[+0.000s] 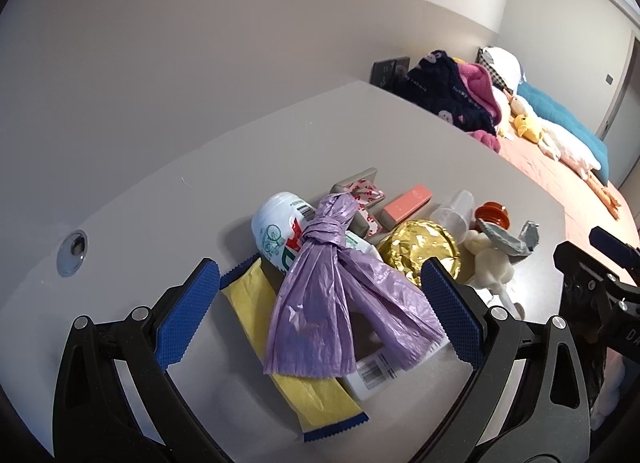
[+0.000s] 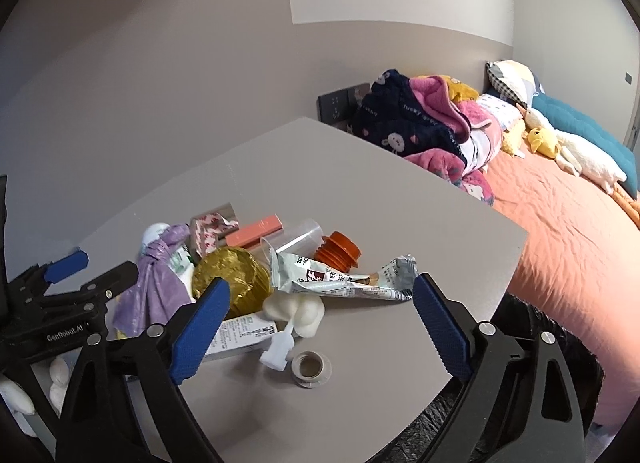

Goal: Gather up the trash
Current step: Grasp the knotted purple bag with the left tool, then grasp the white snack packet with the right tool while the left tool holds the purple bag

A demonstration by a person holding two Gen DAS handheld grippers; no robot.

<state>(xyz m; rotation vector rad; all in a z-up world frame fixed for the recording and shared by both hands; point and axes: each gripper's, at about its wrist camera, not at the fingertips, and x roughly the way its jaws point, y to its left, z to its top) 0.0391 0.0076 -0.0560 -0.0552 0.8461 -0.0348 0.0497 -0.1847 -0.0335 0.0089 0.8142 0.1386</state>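
Left gripper [image 1: 320, 311], jaws wide and empty: knotted purple bag [image 1: 340, 295] between fingers, close squarely below knot; right gripper [image 2: 320, 327] likewise agape above crumpled wrapper [image 2: 344, 279].

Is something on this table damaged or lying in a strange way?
Yes. The clear plastic cup lies tipped on its side behind the torn, crumpled snack wrapper, and the white bottle lies flat under the knotted purple bag.

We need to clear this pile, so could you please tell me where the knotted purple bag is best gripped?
Grip the purple bag at its knot, the firm, narrow part lying on the bottle. Coming from above with the open left tongs seems best, since the loose tails below would likely slip.
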